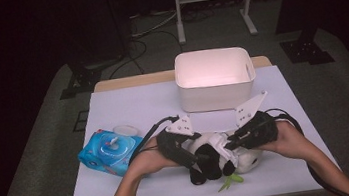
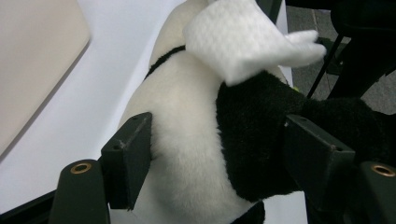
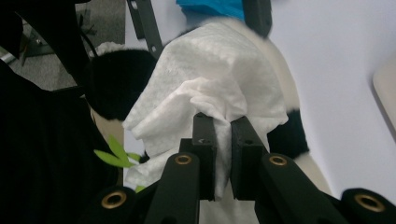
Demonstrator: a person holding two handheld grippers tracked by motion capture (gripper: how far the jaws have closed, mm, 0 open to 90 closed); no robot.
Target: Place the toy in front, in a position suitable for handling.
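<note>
Your left gripper (image 2: 219, 149) clamps the panda plush (image 2: 187, 140) across its body, jaws spread wide, pads pressed into white fur on one side and black on the other. Your right gripper (image 3: 223, 140) is nearly closed, pinching a white wet wipe (image 3: 210, 74) that drapes over the plush. From above, the plush (image 1: 243, 159) lies on the near middle of the surface (image 1: 128, 103), between your two hands, green leaves (image 1: 230, 182) just beside it. Blue wipe pack (image 1: 110, 152) near your left forearm; printing on it too small to read. White bin (image 1: 214, 79) sits well apart, farther back.
</note>
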